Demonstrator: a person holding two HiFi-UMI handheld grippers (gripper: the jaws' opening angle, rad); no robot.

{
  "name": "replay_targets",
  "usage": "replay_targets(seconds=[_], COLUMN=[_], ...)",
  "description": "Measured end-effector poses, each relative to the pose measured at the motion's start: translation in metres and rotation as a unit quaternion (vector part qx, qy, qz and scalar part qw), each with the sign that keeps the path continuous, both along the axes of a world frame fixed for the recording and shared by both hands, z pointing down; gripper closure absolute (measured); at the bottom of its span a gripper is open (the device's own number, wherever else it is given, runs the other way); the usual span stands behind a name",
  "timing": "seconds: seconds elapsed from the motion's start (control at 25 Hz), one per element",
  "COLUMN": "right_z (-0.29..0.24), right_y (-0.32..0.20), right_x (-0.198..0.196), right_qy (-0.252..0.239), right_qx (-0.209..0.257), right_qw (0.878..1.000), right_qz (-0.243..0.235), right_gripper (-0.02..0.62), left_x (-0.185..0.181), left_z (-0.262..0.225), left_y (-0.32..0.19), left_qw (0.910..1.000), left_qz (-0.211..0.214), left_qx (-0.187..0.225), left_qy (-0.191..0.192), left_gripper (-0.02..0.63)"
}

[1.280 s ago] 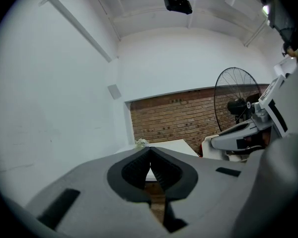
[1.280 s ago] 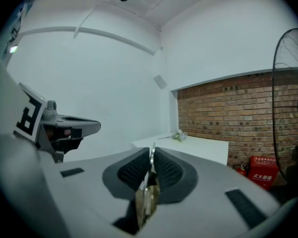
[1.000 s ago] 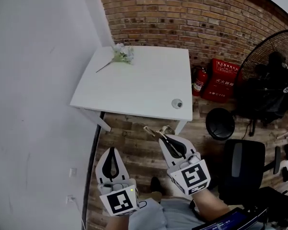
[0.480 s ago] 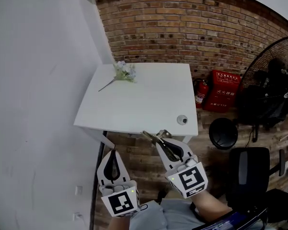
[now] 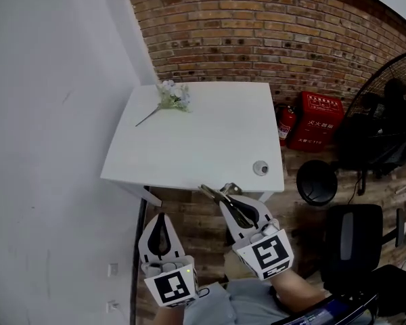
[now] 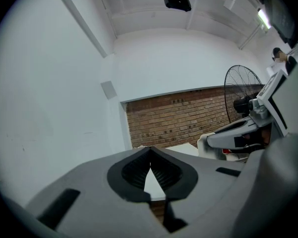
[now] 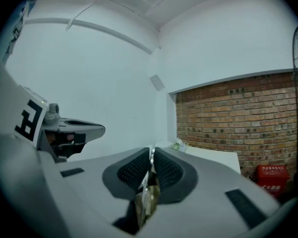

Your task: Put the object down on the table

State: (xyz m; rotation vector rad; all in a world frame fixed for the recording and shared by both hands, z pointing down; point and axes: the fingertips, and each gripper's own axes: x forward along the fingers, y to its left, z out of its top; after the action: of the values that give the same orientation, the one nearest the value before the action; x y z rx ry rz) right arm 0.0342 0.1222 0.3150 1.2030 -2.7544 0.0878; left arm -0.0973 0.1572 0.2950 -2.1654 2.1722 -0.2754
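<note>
The object point(image 5: 214, 194), a thin brass-coloured metal piece, sits pinched between the jaws of your right gripper point(image 5: 226, 197). Its end pokes out past their tips toward the near edge of the table point(image 5: 203, 141), and it is not yet down on the top. In the right gripper view the object point(image 7: 148, 197) runs up the narrow slit between the two pads, which press on it from both sides. Your left gripper point(image 5: 160, 217) is beside the right one, off to its left. Its jaws are pressed together at the tips with nothing between them, as the left gripper view point(image 6: 150, 151) shows. Ahead of both pairs of jaws lies the white table. A small round thing point(image 5: 260, 168) rests near the corner just beyond the right jaws, and a sprig of flowers point(image 5: 172, 95) lies at the far side, well beyond the left jaws.
</note>
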Motion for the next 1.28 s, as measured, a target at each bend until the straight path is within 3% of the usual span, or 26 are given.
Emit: replay_targets(seconds=[0.72,0.88,1.04,1.28], right_z=[0.042,0.041,0.034,0.015], right_y=[-0.141,-0.179,-0.213,-0.251], right_x=[-0.02,-0.027,-0.037,-0.05], right_qy=[0.009,0.006,0.001,-0.002], right_qx=[-0.055,-0.057,-0.048,-0.017], right_qw=[0.998,0.998,0.998,0.998], right_qz=[-0.015,-0.026,-0.036,-0.053], right_gripper=[0.558,0.558,0.558,0.558], left_x=[-0.022,-0.029,-0.032,-0.041], left_z=[0.046,0.043,0.036,0.019], left_y=[-0.141,-0.174,-0.203,-0.234], left_qw=[0.9979,0.9976,0.9974,0.9983], left_qz=[-0.016,-0.025,-0.036,-0.046], left_qx=[-0.062,-0.06,-0.062,-0.031], left_qy=[-0.011,-0.023,-0.01,-0.018], left_gripper=[0.598,0.598,0.598,0.598])
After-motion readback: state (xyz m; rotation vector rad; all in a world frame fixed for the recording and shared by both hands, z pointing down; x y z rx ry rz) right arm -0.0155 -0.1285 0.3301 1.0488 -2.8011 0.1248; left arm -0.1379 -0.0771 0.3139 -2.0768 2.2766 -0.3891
